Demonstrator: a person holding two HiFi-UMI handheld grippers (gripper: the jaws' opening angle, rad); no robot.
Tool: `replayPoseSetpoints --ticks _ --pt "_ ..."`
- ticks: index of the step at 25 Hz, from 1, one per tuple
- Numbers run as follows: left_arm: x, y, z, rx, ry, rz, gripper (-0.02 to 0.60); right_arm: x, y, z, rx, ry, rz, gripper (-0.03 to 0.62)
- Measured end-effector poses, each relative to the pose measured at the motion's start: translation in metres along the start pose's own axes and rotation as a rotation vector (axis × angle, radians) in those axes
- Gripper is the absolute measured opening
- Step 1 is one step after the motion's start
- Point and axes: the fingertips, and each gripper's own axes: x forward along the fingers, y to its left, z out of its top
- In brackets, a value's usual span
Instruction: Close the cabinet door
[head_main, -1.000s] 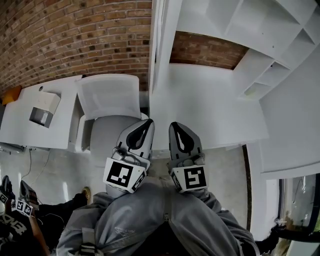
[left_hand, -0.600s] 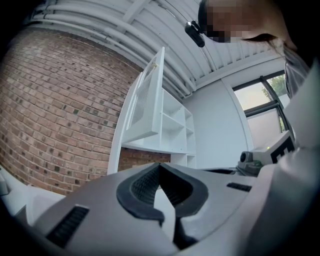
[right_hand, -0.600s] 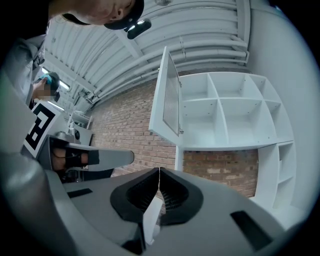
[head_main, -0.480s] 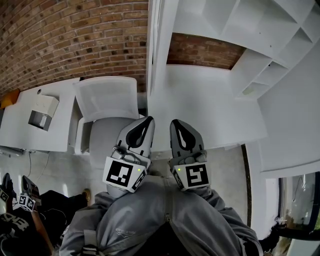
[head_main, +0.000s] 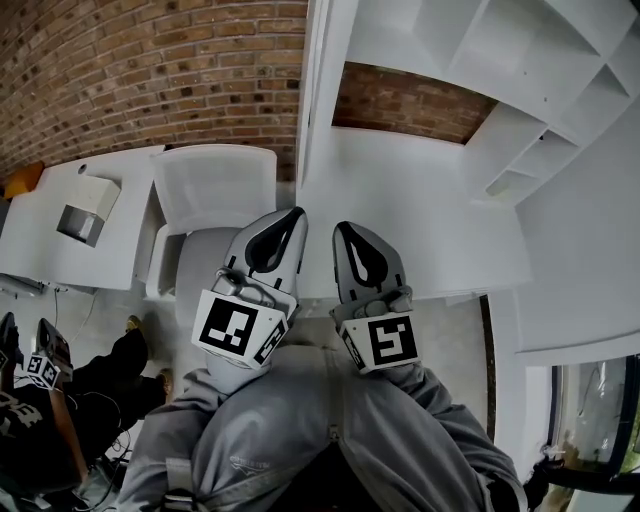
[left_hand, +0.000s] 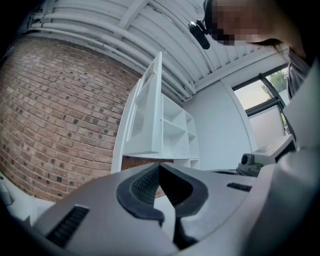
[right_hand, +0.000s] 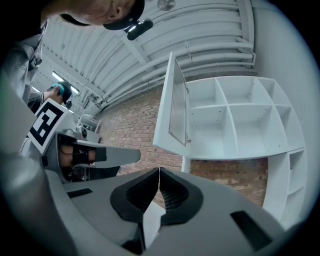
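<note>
Both hand-held grippers are held side by side low in the head view, above the person's grey sleeves (head_main: 330, 440), with their tips toward the white counter (head_main: 420, 210). On the left gripper (head_main: 296, 213) the 2 jaws meet at the tips with nothing between them, as its own view shows (left_hand: 160, 164). The right gripper (head_main: 340, 228) is likewise closed and empty (right_hand: 159, 170). Neither touches the cabinet.

The cabinet door (head_main: 318, 90) stands wide open, swung out from the left side of the white wall cabinet (head_main: 480, 40) and seen nearly edge-on from the head view. From the right gripper view the door (right_hand: 175, 105) juts out toward the camera, leaving the cabinet's empty square compartments (right_hand: 240, 120) exposed. The cabinet hangs on a brick wall (head_main: 150, 70) above the counter. A white chair (head_main: 215, 190) stands to the left of the counter, near the left gripper.
</note>
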Motion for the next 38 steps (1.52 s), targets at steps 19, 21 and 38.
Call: replayPoseSetpoints --ticks 19,21,38 --pt "0.018 0.001 0.089 0.105 -0.131 -0.068 0.003 0.024 -0.020 0.090 -0.016 -0.161 0.013 0.028" --pt "0.018 0.004 0.098 0.111 -0.148 -0.066 0.003 0.026 -0.020 0.098 -0.028 -0.171 0.019 0.028" --pt "0.031 0.009 0.147 0.186 -0.194 -0.108 0.003 0.043 -0.018 0.169 -0.121 -0.259 0.096 0.029"
